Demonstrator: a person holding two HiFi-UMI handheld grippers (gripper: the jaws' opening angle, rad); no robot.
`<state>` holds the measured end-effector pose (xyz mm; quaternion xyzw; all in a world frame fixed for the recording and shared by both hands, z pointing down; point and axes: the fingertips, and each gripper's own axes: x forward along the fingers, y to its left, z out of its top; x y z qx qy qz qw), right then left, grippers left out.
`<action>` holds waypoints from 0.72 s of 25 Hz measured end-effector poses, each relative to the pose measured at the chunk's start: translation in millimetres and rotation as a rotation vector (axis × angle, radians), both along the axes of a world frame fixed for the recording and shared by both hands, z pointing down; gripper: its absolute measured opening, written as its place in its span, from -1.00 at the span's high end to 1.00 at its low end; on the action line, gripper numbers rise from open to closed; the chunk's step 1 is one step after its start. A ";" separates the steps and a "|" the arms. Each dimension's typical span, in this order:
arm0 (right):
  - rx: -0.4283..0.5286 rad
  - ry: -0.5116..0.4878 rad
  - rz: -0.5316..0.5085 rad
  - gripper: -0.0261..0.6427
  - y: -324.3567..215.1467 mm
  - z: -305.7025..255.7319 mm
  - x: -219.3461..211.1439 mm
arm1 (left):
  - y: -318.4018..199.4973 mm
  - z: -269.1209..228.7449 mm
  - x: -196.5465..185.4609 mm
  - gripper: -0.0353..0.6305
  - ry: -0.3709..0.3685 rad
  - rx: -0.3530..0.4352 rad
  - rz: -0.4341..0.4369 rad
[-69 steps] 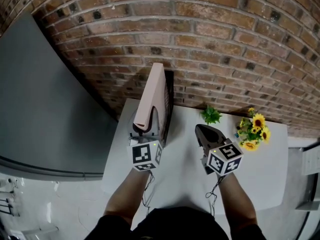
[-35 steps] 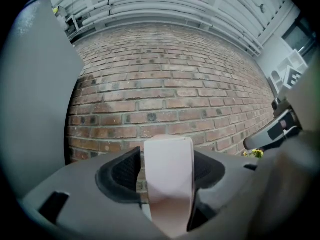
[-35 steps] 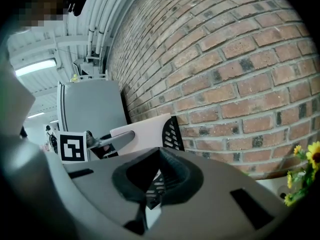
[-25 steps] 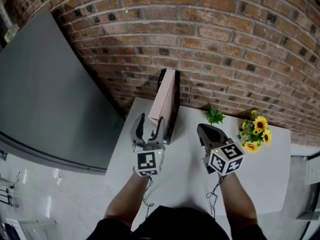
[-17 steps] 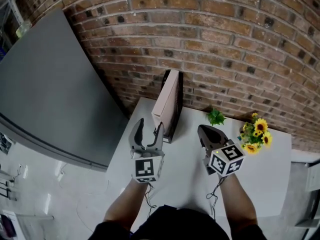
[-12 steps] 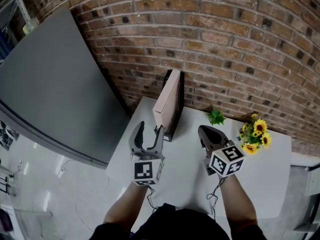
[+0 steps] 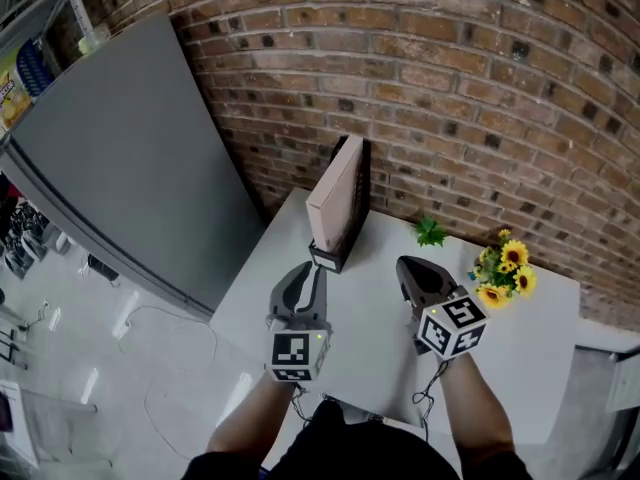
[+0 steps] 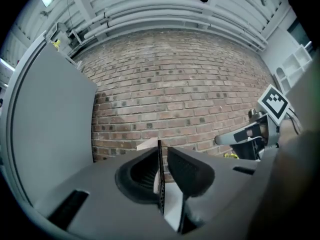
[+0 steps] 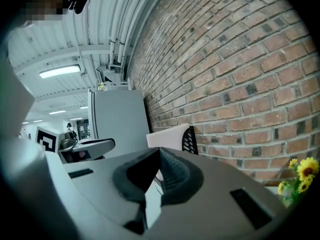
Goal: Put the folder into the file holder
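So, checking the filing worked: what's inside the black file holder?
A pink folder stands upright in the file holder, its upper part showing. The holder's walls cover its lower part and anything else that may be inside.

Bright even indoor light, glowing ceiling strip light [image 9: 60, 71], fisheye warp, dark corners

Rough, matt red-brown brick with recessed mortar on the wall [image 7: 450, 68] at 12 o'clock. Smooth, matt white desk [image 7: 365, 303]. Matt pale-pink, card-like folder [image 7: 335, 193] inside black perforated file holder [image 7: 358, 190], metal or plastic unclear. Smooth, matt grey panel [image 7: 120, 148] at 10 o'clock; glossy pale floor [image 7: 60, 368] at 8 o'clock.
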<state>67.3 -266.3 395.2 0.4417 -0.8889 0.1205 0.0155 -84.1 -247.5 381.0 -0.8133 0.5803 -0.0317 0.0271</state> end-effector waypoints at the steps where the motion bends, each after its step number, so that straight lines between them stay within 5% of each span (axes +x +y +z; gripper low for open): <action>1: 0.003 0.006 -0.008 0.91 4.9 -0.1 1.1 | 6.2 0.2 3.0 0.77 0.004 -0.010 -0.002; 18: -0.034 0.038 -0.083 0.91 62.0 31.6 15.1 | 89.2 45.0 32.5 0.88 0.065 -0.148 -0.019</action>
